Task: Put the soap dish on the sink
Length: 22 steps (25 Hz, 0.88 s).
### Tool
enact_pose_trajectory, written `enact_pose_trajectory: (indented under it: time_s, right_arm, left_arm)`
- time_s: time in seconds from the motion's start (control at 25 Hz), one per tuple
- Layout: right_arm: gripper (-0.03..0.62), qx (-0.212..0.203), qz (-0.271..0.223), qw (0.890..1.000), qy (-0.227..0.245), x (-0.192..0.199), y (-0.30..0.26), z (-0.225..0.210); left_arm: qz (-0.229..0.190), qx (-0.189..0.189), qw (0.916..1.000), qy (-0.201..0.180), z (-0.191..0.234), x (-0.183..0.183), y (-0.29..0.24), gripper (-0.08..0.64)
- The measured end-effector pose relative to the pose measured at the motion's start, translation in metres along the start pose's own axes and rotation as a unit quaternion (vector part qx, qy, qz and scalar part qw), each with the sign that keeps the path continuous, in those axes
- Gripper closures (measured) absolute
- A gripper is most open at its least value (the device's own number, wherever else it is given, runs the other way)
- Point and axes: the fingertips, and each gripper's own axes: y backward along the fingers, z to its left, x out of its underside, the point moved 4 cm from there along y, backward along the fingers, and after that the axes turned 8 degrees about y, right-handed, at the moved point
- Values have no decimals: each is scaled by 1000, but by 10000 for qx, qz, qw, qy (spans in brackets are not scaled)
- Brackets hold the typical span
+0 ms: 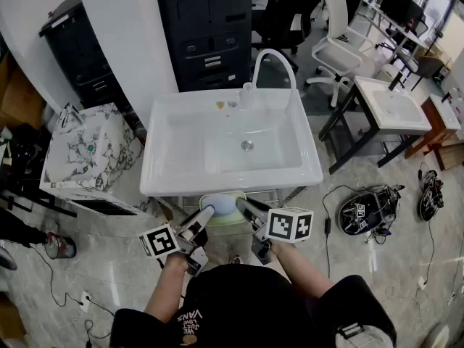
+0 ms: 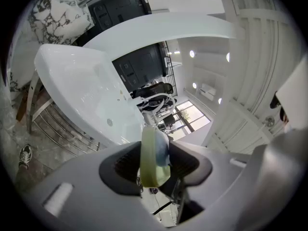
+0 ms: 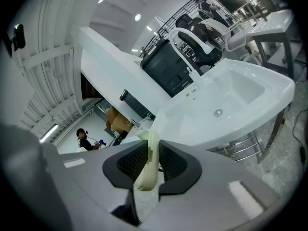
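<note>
A pale green soap dish (image 1: 225, 222) with a bluish soap (image 1: 222, 206) on it hangs between my two grippers, just below the front rim of the white sink (image 1: 217, 183). My left gripper (image 1: 207, 212) is shut on the dish's left side; in the left gripper view the dish (image 2: 150, 162) stands edge-on between the pads of that gripper (image 2: 155, 163), with the soap (image 2: 162, 148) against it. From the other side my right gripper (image 1: 241, 206) is shut on the dish's rim (image 3: 148, 165), pinched between its black pads (image 3: 152, 161). The sink basin (image 3: 226, 100) lies ahead.
A curved white faucet (image 1: 274, 58) rises at the sink's back edge. A marble-patterned cabinet (image 1: 90, 154) stands to the left and black cabinets (image 1: 210, 27) behind. A second sink (image 1: 391, 104) and office chairs (image 1: 341, 27) are at the right. Cables and gear (image 1: 370, 209) lie on the floor.
</note>
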Motion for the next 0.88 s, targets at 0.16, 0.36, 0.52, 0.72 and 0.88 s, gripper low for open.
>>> enact_pose_trajectory:
  time_s: [0.16,0.36,0.52,0.72,0.88]
  right_arm:
    - [522,-17,11,9999,139,-5,4,-3]
    - [523,-53,-19,9999,161,-10,2,-4]
    - [523,-101,-22,9999,101,-8,0,-7]
    - [523,-70,19,10000,40,-8,-12,-9]
    - [523,6,4,10000,-18,-16,-27,-14]
  left_arm:
    - [12,11,10000,-24,-2,3,-6,358]
    - [-3,43,10000,-19,-5,-1,-11,359]
    - [18,-18,10000,-86,-3,-1,-12,359]
    - [29,-90,9999,-85,6,-12,-13,359]
    - [79,-53,10000,-20,11,-28,-21,359]
